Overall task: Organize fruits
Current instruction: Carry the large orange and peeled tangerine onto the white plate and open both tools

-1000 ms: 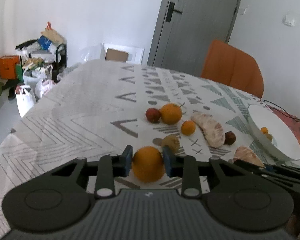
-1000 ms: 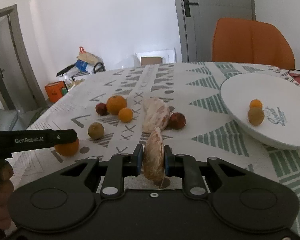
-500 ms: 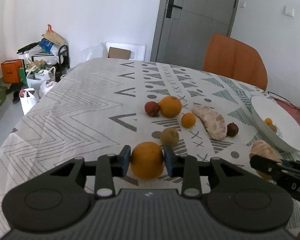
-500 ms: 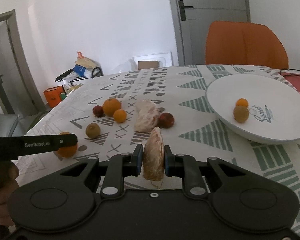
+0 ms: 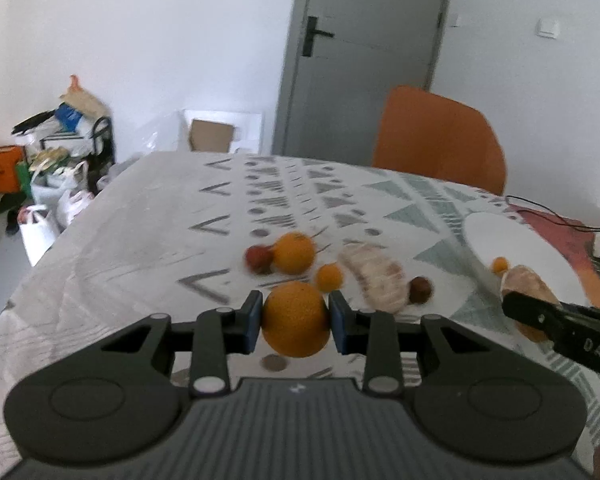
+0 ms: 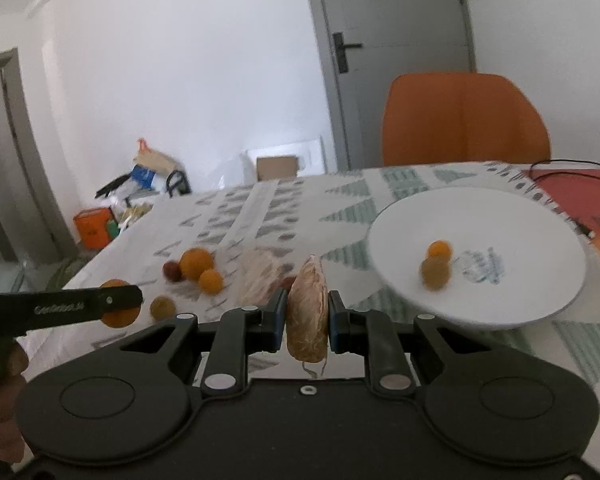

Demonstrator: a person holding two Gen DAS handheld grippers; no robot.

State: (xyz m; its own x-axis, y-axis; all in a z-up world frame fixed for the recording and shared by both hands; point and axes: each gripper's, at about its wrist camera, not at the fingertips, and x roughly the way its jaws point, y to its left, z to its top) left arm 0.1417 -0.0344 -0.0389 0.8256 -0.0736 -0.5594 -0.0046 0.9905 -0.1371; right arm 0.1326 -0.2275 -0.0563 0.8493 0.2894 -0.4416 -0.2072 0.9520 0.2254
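left gripper grips orange | right gripper clamps, apparently, 1 peeled segment

Dimpled orange, glossy plate

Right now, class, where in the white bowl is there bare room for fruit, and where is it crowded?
The white bowl is bare except for two small fruits near its left middle. The tablecloth left of it is crowded around the big orange.
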